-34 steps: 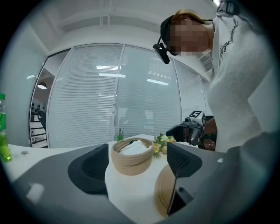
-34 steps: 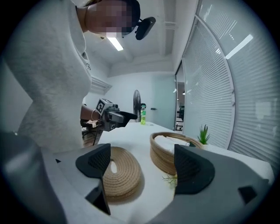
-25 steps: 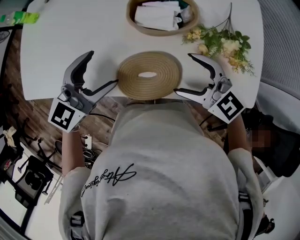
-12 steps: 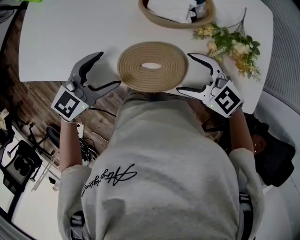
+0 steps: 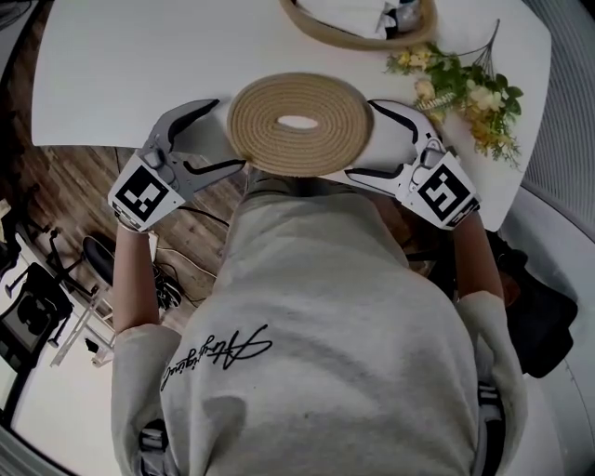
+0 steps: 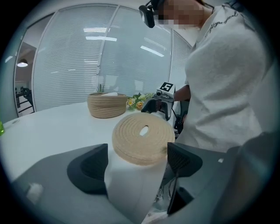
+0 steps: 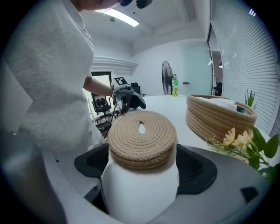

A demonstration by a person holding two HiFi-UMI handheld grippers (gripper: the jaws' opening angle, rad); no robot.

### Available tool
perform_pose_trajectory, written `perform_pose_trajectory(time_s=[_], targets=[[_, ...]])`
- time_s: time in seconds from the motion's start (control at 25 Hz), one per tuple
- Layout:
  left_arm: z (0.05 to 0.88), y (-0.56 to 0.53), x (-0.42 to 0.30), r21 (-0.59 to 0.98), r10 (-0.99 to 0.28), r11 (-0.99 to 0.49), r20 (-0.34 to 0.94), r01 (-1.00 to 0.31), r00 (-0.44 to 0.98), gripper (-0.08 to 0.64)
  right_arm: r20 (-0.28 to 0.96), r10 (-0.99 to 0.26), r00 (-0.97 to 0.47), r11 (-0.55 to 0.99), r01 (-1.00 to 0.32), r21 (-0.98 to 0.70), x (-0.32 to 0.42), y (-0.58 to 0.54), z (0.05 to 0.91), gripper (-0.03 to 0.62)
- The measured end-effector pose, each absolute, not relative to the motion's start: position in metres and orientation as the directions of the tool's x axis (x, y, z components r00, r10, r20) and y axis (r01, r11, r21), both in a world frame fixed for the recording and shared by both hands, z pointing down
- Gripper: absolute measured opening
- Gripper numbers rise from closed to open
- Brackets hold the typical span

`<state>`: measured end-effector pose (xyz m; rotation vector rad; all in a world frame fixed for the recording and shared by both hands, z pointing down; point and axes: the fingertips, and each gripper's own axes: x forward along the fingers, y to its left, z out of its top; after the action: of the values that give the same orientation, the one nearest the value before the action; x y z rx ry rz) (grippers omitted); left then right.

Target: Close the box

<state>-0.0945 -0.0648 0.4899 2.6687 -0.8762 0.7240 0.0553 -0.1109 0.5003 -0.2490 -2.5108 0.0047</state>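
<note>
A round woven rope lid [image 5: 299, 123] with a slot in its middle lies flat at the white table's front edge [image 5: 112, 102]. My left gripper [image 5: 231, 135] stands open with the lid's left rim between its jaws. On the other side, my right gripper [image 5: 361, 138] is open round the right rim. The lid [image 6: 143, 139] fills the gap ahead in the left gripper view, and the lid [image 7: 141, 136] sits between the dark pads in the right gripper view. The open woven basket [image 5: 363, 23], holding white cloth, stands at the far edge of the table.
Yellow flowers with green stems [image 5: 465, 88] lie right of the lid, close to the right gripper. The person's grey-clad body presses against the table front. A fan [image 7: 166, 76] and a green bottle [image 7: 175, 85] stand far off. Wooden floor and chairs lie left of the table.
Both grippers have moved inward from the sides, so that the lid's rims now sit between their open jaws. The lid and basket have stayed in place.
</note>
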Motion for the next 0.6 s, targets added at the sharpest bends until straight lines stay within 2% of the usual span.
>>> perform_pose_trajectory(time_s=[0.36,0.6], targets=[[0.503,-0.061,-0.089,0.050,-0.441,-0.813,0.598,-0.581,0.669,0.413,0.654,0.146,-0.742,0.985,0.172,-0.025,0.053,-0.109,0.515,0.483],[0.505,-0.062,-0.090,0.052,-0.440,-0.807,0.610,-0.588,0.658,0.411,0.638,0.121,-0.760,0.987,0.161,0.005,0.051,-0.109,0.516,0.491]])
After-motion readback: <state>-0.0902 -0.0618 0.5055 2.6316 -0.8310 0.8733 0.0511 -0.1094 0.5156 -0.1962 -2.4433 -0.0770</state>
